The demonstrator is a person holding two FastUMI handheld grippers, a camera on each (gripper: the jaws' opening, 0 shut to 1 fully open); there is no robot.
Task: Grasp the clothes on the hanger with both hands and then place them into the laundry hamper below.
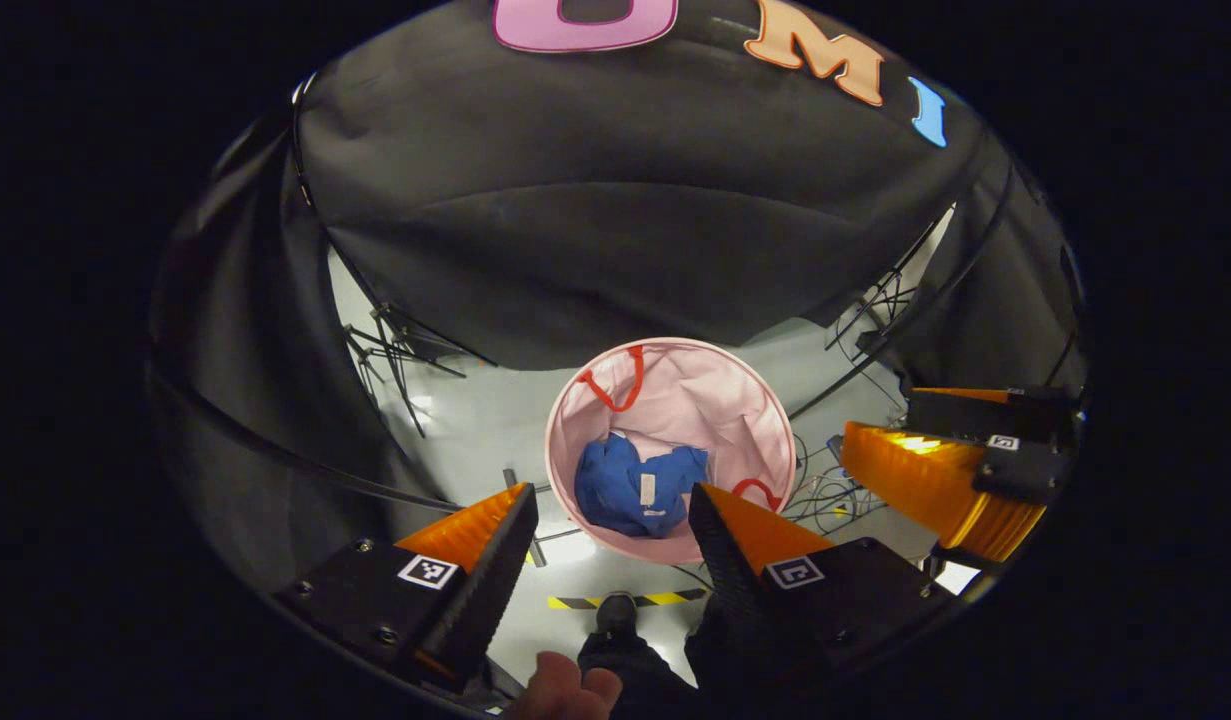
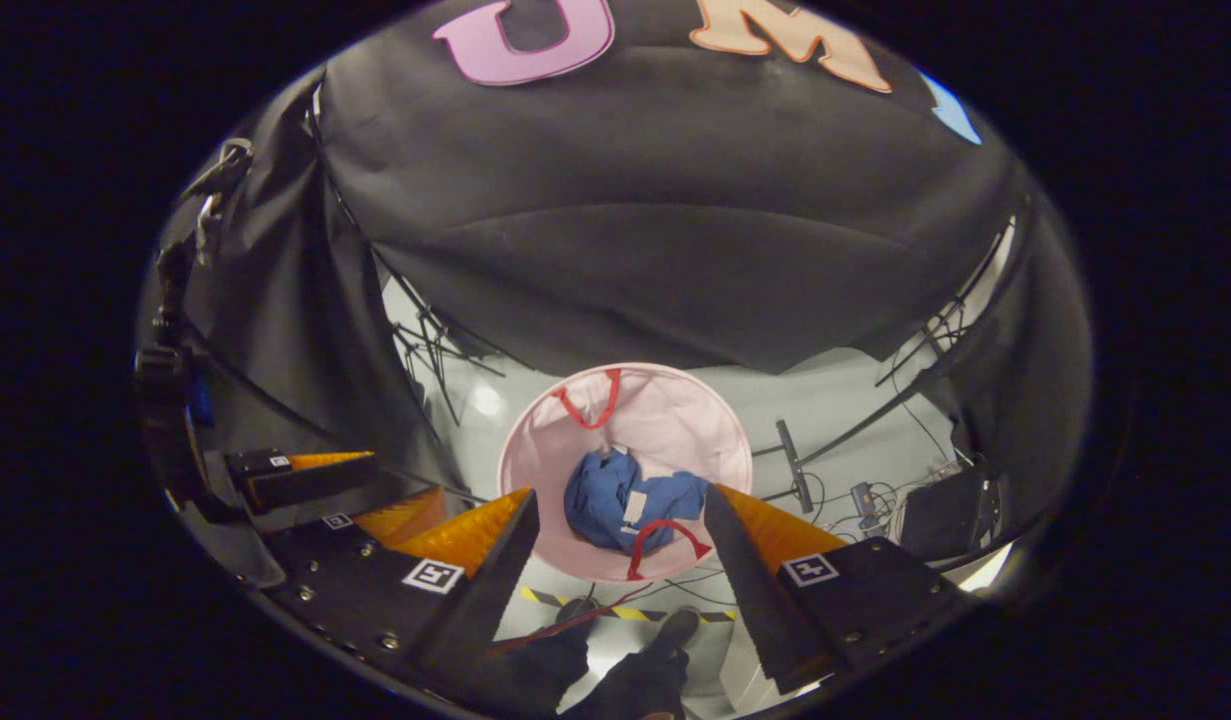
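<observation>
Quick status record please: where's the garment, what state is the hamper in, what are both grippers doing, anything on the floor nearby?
garment: blue clothes crumpled inside the hamper, a white tag facing up
hamper: pink hamper upright on the floor, open top, red handles on the rim
left gripper: open, above the hamper, holding nothing
right gripper: open, above the hamper, holding nothing
floor: yellow-black tape beside the hamper; loose cables to one side
person: shoe near the tape
task state: clothes appear to be in the hamper
</observation>
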